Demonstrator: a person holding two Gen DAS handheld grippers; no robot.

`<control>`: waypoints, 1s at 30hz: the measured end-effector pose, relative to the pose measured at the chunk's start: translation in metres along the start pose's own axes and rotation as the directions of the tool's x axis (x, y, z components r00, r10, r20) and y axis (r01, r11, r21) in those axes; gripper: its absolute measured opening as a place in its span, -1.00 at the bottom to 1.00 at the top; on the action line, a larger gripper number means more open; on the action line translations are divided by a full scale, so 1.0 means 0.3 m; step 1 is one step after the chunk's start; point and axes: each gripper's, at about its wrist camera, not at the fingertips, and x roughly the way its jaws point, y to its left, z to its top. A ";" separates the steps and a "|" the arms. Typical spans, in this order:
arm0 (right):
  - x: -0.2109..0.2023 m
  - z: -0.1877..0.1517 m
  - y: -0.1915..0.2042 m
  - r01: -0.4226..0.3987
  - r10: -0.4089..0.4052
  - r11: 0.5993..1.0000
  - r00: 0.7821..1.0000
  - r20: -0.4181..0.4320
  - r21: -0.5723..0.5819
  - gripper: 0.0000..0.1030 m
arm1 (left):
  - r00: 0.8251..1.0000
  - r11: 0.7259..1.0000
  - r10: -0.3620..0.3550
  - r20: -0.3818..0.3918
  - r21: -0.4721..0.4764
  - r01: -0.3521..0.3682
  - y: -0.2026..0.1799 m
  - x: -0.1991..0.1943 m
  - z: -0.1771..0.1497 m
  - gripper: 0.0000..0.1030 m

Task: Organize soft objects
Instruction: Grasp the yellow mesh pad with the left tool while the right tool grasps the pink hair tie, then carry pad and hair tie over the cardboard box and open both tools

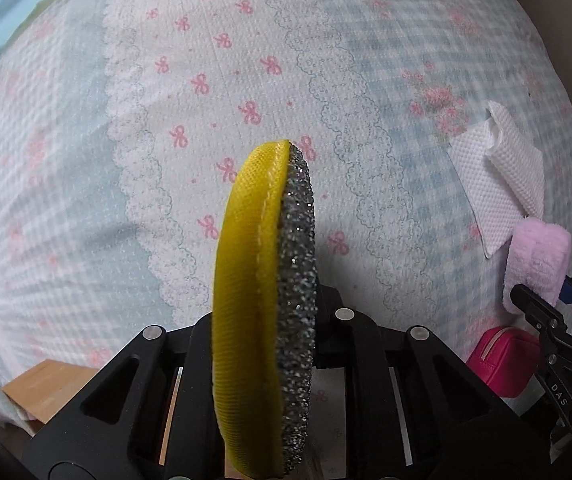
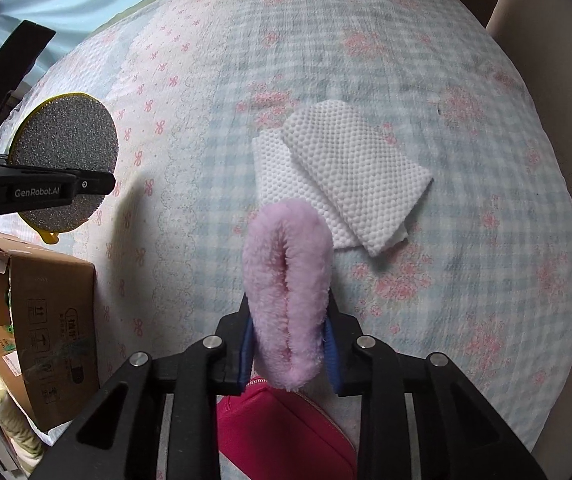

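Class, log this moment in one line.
left gripper: shut on round yellow-grey scouring pad | right gripper: shut on fluffy pink cloth

left gripper [image 1: 264, 320] fingertips hidden behind the round scouring pad [image 1: 266, 300] clamped edge-on; pad's lower end cut off by the bottom edge of the left wrist view. pink pouch [image 2: 286, 432] mostly covered by the right gripper [image 2: 290, 344] and the fluffy pink cloth [image 2: 288, 296]. near corner of the white textured cloth [image 2: 346, 176] tucked behind that fluff. cardboard box [image 2: 54, 320] print too small to read, its left part lost at the picture's rim.
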 end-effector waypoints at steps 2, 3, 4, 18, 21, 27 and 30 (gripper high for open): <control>-0.042 -0.002 0.001 0.002 -0.002 1.000 1.000 0.016 0.001 -0.48 | 1.000 1.000 -0.006 0.023 -0.009 0.007 0.015 -0.060 -0.034 -0.74; -0.061 0.001 0.003 0.002 -0.002 1.000 1.000 0.025 0.001 -0.48 | 0.999 1.000 -0.010 0.037 -0.016 0.011 0.000 -0.087 -0.059 -0.74; -0.085 -0.004 0.005 0.003 -0.003 1.000 0.999 0.035 0.000 -0.49 | 0.999 1.000 -0.015 0.050 -0.021 0.016 -0.001 -0.115 -0.074 -0.74; -0.491 -0.036 0.223 -0.023 0.043 0.996 0.975 0.216 -0.091 -0.49 | 0.958 0.989 -0.034 0.284 -0.129 0.074 -0.061 -0.597 -0.331 -0.74; -0.565 -0.047 0.320 -0.056 0.087 0.989 0.967 0.238 -0.135 -0.49 | 0.947 0.983 -0.010 0.320 -0.173 0.069 -0.033 -0.705 -0.441 -0.74; -0.634 -0.086 0.534 -0.096 0.146 0.973 0.960 0.239 -0.211 -0.49 | 0.939 0.963 0.060 0.339 -0.267 0.036 0.109 -0.824 -0.674 -0.74; -0.636 -0.107 0.635 -0.127 0.175 0.967 0.961 0.216 -0.219 -0.49 | 0.939 0.953 0.084 0.332 -0.303 0.022 0.199 -0.832 -0.776 -0.74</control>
